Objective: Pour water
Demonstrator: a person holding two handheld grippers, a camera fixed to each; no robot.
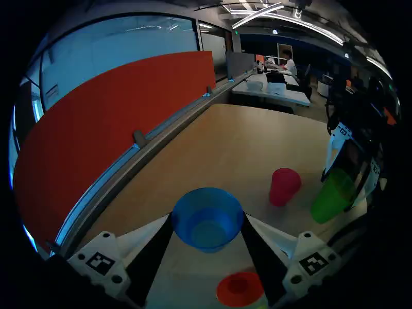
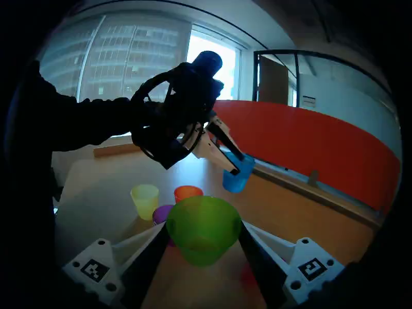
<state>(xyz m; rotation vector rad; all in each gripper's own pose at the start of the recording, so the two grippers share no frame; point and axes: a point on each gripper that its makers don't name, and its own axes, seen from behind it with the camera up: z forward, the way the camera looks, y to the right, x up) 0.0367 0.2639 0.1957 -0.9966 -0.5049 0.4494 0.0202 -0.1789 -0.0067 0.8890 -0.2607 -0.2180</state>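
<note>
My left gripper (image 1: 207,222) is shut on a blue cup (image 1: 207,211), held above the wooden table (image 1: 232,139); whether it holds water I cannot tell. In the right gripper view the same blue cup (image 2: 238,174) hangs slightly tilted in the left gripper (image 2: 233,164), gripped by a hand in a dark sleeve. My right gripper (image 2: 203,232) is shut on a green cup (image 2: 203,226). That green cup (image 1: 332,195) is at the right in the left gripper view, pinched by the right gripper (image 1: 344,172). A red cup (image 1: 284,186) stands on the table between the two.
An orange cup (image 1: 240,289) sits just below the blue one. Yellow (image 2: 144,201), orange (image 2: 188,192) and purple (image 2: 161,213) cups stand behind the green cup. An orange partition (image 1: 113,118) with a metal rail borders the table. Desks and a seated person are far back.
</note>
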